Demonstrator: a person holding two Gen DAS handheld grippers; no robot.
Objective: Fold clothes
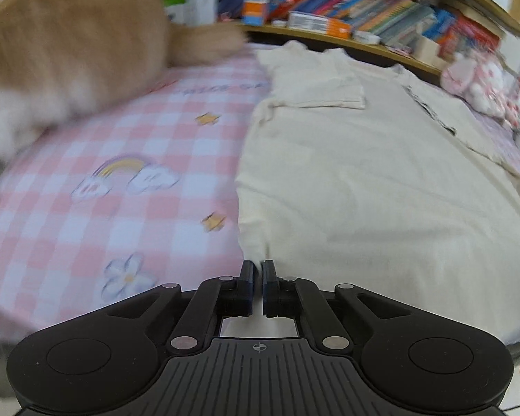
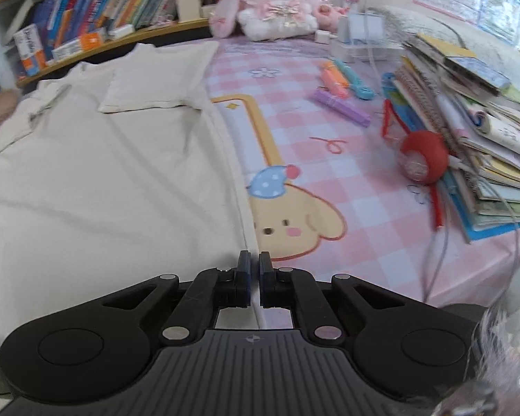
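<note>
Both sleeves of the shirt point(image 1: 364, 180) lie folded in. Left hand-held gripper point(image 1: 259, 266) and right hand-held gripper point(image 2: 254, 258) each pinch its hem corners; lengthwise folds remain.

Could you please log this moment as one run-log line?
left gripper: shut on shirt hem corner | right gripper: shut on opposite corner | sleeves folded in | cat on bed

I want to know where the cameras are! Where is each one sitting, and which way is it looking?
Left wrist view: sits on the left gripper, looks along its fingers up the cream shirt's left edge; an orange cat lies far left.
Right wrist view: sits on the right gripper, looks up the shirt's right edge; plush bunny and book pile beyond.
Both share the shirt, pink checked sheet and bookshelf.
</note>
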